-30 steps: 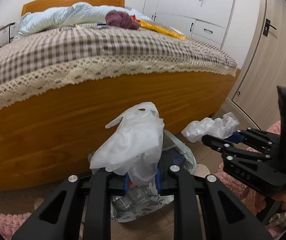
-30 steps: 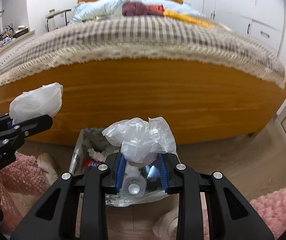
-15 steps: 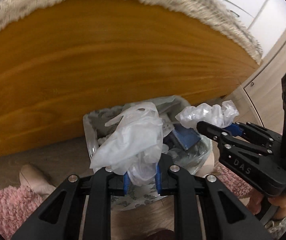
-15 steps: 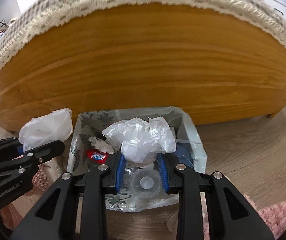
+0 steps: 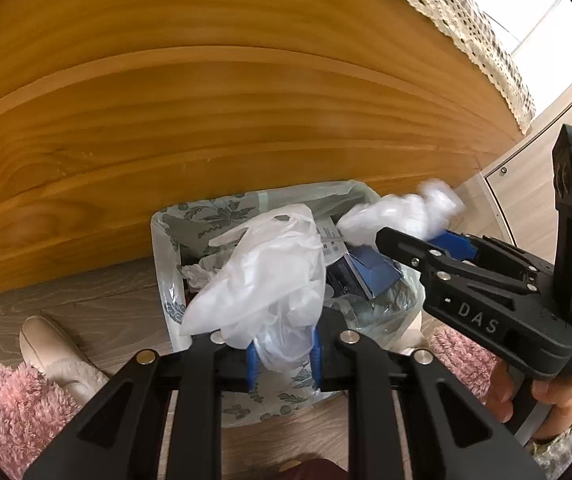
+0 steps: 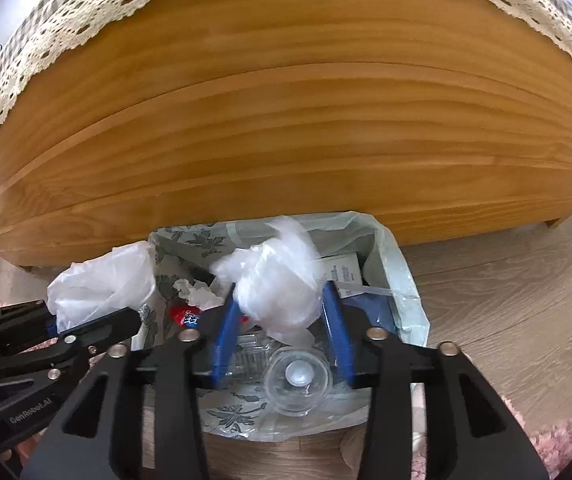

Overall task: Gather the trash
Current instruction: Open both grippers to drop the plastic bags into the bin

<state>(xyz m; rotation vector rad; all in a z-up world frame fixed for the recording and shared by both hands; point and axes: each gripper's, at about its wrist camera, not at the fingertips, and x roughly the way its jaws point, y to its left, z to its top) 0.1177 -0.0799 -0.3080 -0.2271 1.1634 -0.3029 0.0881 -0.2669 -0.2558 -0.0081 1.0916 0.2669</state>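
Observation:
A bin lined with a leaf-print bag stands on the floor against the wooden bed frame. It holds a blue box, paper scraps, a red wrapper and a clear cup. My left gripper is shut on a crumpled white plastic bag above the bin's near left side; it also shows in the right wrist view. My right gripper has its jaws spread wider, with a clear crumpled plastic bag between the pads over the bin's middle; this bag shows in the left wrist view.
The wooden bed frame with a lace-edged cover fills the back. A pale slipper and pink fluffy rug lie left of the bin. Wood floor extends right. A closet door stands at far right.
Both grippers tilted down and moved closer over the bin. The right gripper's jaws have widened around its clear bag; the left stays shut on its white bag.

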